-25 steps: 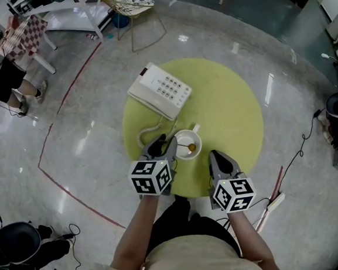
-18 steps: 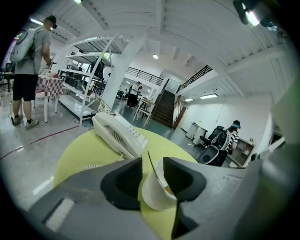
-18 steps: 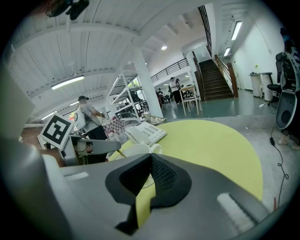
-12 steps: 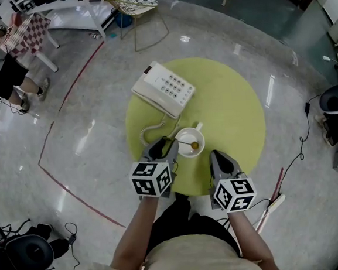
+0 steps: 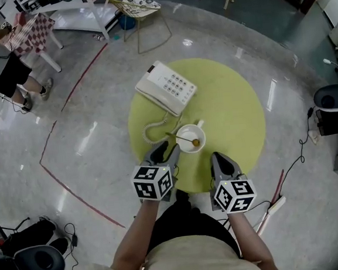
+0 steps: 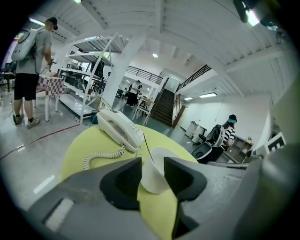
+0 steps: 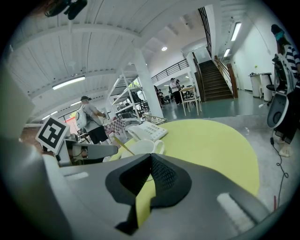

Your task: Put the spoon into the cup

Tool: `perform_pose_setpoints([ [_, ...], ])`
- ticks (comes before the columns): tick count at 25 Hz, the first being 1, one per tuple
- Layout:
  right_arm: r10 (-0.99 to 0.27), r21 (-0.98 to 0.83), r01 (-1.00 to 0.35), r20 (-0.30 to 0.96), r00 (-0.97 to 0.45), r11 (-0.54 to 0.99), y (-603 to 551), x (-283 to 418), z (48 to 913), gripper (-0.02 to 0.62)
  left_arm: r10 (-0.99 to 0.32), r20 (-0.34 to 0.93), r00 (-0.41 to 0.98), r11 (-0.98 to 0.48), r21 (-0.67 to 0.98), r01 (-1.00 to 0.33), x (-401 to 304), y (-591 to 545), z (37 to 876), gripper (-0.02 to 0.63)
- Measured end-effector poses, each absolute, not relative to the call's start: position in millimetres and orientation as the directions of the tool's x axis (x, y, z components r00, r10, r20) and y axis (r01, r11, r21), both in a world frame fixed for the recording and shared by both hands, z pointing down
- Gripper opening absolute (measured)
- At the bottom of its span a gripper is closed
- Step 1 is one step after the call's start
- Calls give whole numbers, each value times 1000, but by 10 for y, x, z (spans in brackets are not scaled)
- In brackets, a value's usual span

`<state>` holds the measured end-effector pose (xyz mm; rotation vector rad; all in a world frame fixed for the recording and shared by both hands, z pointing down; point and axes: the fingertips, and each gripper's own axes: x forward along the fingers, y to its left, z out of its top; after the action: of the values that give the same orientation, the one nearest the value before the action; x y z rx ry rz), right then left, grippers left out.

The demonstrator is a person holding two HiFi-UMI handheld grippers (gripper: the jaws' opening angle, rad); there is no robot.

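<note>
A white cup (image 5: 187,145) stands on the round yellow-green table (image 5: 231,108), with a spoon (image 5: 181,138) leaning inside it, bowl down and handle out over the left rim. My left gripper (image 5: 165,153) is open just short of the cup's near-left side; its jaws have just been opening and nothing is between them. In the left gripper view the cup (image 6: 156,169) shows through the gap beyond the fingertips, with the thin spoon handle (image 6: 147,148) rising from it. My right gripper (image 5: 218,157) is shut and empty, near the table's front edge, right of the cup (image 7: 140,147).
A white desk telephone (image 5: 166,88) with a coiled cord (image 5: 149,131) lies behind and left of the cup. A person (image 5: 10,69) stands by a checked table at far left. A chair (image 5: 137,8) and cables (image 5: 302,143) are on the shiny floor.
My left gripper has drawn back a little from the cup toward me. The spoon stays in the cup. The right gripper has not moved.
</note>
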<state>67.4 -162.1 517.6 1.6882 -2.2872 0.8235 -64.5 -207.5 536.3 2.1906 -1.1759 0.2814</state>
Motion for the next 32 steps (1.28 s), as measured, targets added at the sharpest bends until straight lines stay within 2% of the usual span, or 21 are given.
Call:
perform_pose_setpoints([
  [8,-828,-323,-920,436,-352,221,-1459,673,5103,0,-683,471,558,-394,406,-825,-666,-1843,5323,138],
  [21,-831,-330,-912,414,-370,242,-1153,734,5022,0,-707,476,523,-366,386,-847,-691,-1478,5250,57],
  [32,-837,-337,-904,387,-388,263,-815,732,4932,-1,-730,466,499,-358,361,-861,-715,-1117,5134,15],
])
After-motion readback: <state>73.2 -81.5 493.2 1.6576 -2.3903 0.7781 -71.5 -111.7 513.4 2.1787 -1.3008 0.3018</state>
